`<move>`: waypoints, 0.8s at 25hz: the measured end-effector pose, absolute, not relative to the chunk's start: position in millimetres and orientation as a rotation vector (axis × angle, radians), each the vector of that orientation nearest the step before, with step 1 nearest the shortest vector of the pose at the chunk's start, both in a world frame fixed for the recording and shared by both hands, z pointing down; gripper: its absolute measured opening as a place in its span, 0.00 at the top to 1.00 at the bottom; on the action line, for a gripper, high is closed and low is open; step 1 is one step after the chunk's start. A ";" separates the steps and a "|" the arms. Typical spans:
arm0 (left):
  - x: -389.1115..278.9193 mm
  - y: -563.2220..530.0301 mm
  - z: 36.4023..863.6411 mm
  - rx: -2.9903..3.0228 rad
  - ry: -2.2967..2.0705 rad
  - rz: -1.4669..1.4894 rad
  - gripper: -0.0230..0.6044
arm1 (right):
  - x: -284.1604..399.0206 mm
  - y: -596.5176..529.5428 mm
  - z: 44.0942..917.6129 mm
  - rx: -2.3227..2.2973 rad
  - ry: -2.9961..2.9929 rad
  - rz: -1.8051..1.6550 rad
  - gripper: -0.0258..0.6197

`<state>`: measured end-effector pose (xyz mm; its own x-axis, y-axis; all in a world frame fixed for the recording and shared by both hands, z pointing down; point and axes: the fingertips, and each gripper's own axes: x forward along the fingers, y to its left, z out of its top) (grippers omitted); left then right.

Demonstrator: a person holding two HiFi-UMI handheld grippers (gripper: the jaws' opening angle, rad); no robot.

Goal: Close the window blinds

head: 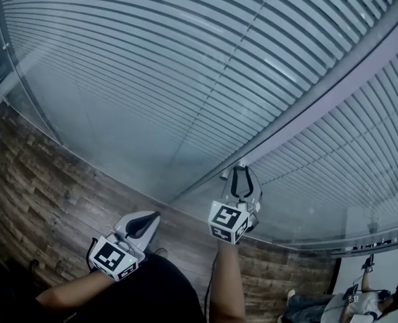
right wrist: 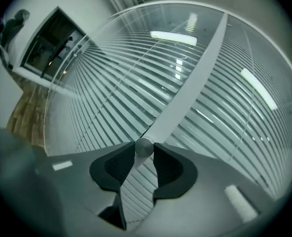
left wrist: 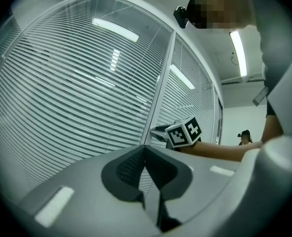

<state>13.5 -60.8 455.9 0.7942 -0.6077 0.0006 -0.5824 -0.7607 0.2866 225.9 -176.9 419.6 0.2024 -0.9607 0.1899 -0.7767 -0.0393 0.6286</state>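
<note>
right tongs (right wrist: 145, 151) clamp the blind knob (right wrist: 144, 146) on the frame (right wrist: 185, 85); left tongs (left wrist: 145, 152) closed, empty

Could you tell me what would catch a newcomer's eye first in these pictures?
The slatted blinds fill nearly the whole head view, split by a pale frame post. At that post, low and centre, the right gripper is closed on a small round knob, while the left gripper sits shut and empty at lower left.
</note>
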 end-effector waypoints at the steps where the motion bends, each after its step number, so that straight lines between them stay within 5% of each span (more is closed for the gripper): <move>1: 14.3 -60.2 455.5 2.715 -0.916 -0.135 0.97 | 225.7 -176.6 419.7 1.834 -1.596 -0.403 0.77; 9: 13.7 -61.9 456.5 2.706 -0.916 -0.133 0.97 | 227.7 -177.0 417.8 2.109 -1.917 -0.040 0.70; 20: 14.4 -56.5 458.7 2.727 -0.923 -0.110 0.97 | 232.8 -176.8 422.1 2.318 -2.063 0.229 0.74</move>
